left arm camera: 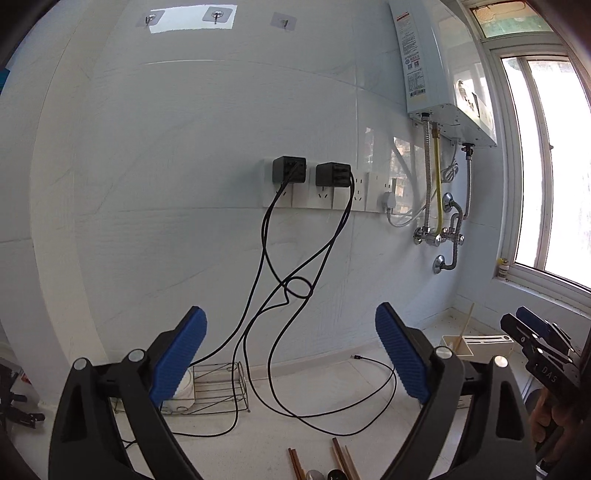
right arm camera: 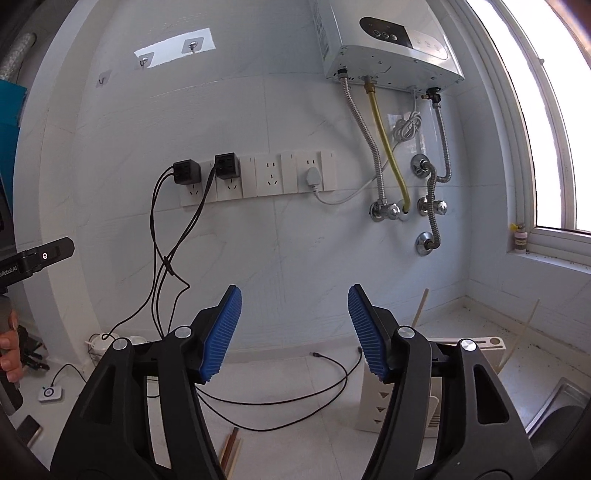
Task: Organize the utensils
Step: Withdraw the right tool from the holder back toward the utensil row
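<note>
Gaping empty, left gripper (left arm camera: 291,354) seemingly wider than right gripper (right arm camera: 294,332).

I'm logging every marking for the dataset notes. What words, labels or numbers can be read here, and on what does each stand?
"DAS": on the right gripper body, left wrist view.
"nRobot.AI": start cut off, on the left gripper's body, right wrist view.
Side label on the water heater, with a red heading and a code square: too small to read.
Its front panel: only symbols, none legible.

Two tongs (left arm camera: 291,354); three wall hooks (left arm camera: 216,16); two black chargers (left arm camera: 289,169).
</note>
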Demonstrator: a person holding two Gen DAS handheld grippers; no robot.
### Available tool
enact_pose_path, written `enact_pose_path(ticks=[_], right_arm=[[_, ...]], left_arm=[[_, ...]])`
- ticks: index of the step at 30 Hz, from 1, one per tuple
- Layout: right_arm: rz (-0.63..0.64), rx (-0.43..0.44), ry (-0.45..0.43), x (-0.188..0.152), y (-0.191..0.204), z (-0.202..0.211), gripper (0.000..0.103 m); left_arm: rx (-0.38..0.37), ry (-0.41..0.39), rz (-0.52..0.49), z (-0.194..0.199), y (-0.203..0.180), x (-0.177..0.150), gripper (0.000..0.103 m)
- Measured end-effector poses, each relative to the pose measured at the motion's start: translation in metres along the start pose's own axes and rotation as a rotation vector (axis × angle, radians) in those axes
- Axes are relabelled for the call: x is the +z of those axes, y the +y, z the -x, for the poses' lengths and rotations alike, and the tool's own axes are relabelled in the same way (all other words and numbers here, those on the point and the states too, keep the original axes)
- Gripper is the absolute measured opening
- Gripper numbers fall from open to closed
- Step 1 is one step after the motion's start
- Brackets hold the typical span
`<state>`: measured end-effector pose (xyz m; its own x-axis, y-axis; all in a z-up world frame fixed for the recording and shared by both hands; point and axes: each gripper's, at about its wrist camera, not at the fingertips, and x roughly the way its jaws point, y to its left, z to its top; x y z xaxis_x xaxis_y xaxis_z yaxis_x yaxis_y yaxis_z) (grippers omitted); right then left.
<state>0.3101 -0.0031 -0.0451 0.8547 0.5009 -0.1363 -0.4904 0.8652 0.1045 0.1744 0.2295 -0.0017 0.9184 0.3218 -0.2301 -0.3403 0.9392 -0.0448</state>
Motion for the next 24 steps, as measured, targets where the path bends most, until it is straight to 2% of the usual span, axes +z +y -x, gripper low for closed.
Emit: enact_pose_path(ticks=[4, 5, 9, 16, 19, 24], right_arm=[[-0.003, 0.024, 0.053, -0.014, 0.011, -0.009, 0.059], [-0.005, 0.030, 0.066, -0.018, 0.013, -0.011, 0.062], [-0.007, 0.044, 0.125, -0.034, 0.018, -0.018, 0.065], [-0.012, 0.056, 0.224, -0.055, 0.022, -0.031, 0.070], [-0.011, 0.060, 0.263, -0.065, 0.023, -0.036, 0.071], [-0.010, 0.069, 0.338, -0.080, 0.025, -0.048, 0.071]], left_arm=[[0.037, 0.092, -0.001, -0.004, 0.012, -0.022, 0.094], [0.042, 0.118, 0.004, -0.006, 0.015, -0.028, 0.094], [0.043, 0.248, 0.010, -0.017, 0.021, -0.056, 0.095], [0.025, 0.576, 0.016, -0.052, 0.023, -0.131, 0.096], [0.043, 0.623, 0.022, -0.056, 0.023, -0.158, 0.096], [0.041, 0.748, 0.007, -0.072, 0.018, -0.193, 0.096]])
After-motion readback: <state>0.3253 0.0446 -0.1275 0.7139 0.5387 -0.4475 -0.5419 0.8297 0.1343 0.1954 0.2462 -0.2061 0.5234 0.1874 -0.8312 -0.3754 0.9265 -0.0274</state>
